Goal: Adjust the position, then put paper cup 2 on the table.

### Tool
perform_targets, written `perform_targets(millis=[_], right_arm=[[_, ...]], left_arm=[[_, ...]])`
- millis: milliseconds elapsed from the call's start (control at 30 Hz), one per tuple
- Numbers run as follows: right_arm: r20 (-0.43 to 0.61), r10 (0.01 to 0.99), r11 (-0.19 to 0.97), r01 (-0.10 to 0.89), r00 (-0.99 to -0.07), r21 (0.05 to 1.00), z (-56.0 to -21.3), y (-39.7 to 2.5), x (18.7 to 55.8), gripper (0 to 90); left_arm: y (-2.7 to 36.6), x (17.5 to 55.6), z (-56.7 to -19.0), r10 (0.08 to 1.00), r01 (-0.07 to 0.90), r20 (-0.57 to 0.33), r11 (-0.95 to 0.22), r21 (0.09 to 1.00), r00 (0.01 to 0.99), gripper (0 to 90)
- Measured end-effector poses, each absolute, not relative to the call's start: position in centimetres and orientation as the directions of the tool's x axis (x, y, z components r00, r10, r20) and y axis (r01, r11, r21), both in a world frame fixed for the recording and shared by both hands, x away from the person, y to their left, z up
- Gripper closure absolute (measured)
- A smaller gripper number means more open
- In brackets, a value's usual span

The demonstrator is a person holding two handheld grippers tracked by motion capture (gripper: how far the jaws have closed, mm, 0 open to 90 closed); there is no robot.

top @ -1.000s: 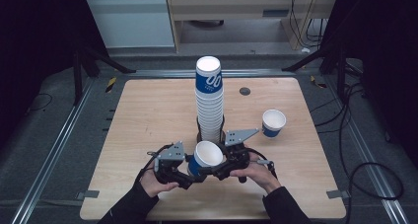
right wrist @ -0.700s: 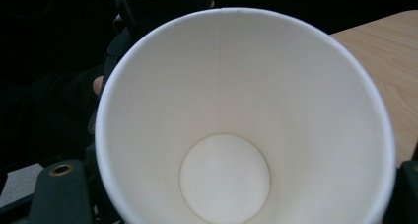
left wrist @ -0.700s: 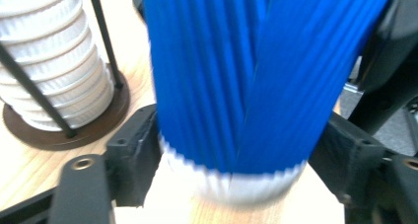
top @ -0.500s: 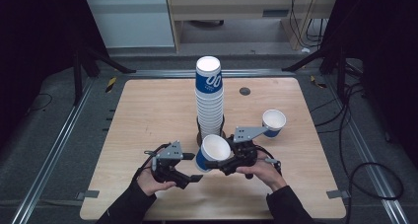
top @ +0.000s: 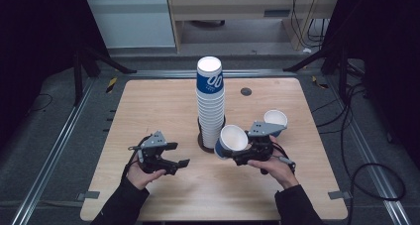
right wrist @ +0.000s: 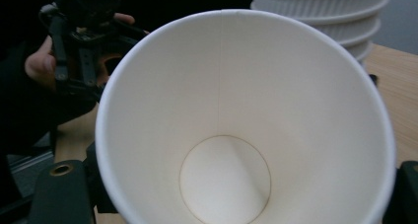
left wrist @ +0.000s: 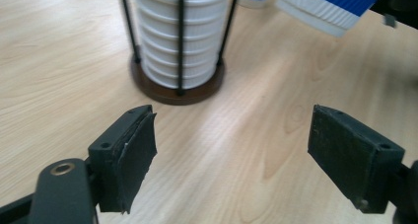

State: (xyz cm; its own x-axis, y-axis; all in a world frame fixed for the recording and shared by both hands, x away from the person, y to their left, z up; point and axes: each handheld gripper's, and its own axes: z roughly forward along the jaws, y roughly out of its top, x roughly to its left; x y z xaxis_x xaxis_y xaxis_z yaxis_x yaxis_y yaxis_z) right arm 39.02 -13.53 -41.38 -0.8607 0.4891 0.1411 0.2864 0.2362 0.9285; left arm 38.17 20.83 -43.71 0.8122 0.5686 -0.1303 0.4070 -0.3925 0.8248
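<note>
Your right tool [top: 243, 154] was clamped on a paper cup [top: 232, 140], and you held this cup lifted above the table [top: 148, 106], tilted, with its white mouth turned toward you and up. The cup was just to the right of the tall stack of cups [top: 210, 98], near its lower part; I cannot tell if the two were touching. In the right gripper view the open mouth of the cup [right wrist: 241, 130] was directly in front of the camera, so the jaws themselves were almost fully hidden behind its wall, and its lower rim was cut off by the bottom edge. Inside this cup there was nothing; you could see the round white bottom. Your left tool [top: 171, 155] was held apart from the cup, on the left side of the stack, with its jaws wide apart and nothing between them. In the left gripper view the stack [left wrist: 180, 36] stood in a dark round holder [left wrist: 177, 88] with thin black rods, and its top was cut off. The held cup [left wrist: 330, 7] showed there as a blue ribbed wall at the upper right. A second single cup [top: 275, 121] stood upright on the table behind your right hand, partly covered by the tool's grey plate.
</note>
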Motion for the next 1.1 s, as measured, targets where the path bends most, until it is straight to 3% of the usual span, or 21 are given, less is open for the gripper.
perform_targets(millis=[500,1100], right_arm=[[0.082,0.664,0.275,0.345,-0.743,0.897,-41.4,-16.8,38.9,20.2],[0.047,0.78,0.288,0.425,-0.624,0.858,-42.1,-20.7,38.0,20.2]], left_arm=[[23.3,39.0,-43.3,0.674,0.465,-0.147,-0.319,0.826,0.724,19.3],[24.5,39.3,-43.3,0.723,0.495,-0.154,-0.285,0.821,0.673,19.3]])
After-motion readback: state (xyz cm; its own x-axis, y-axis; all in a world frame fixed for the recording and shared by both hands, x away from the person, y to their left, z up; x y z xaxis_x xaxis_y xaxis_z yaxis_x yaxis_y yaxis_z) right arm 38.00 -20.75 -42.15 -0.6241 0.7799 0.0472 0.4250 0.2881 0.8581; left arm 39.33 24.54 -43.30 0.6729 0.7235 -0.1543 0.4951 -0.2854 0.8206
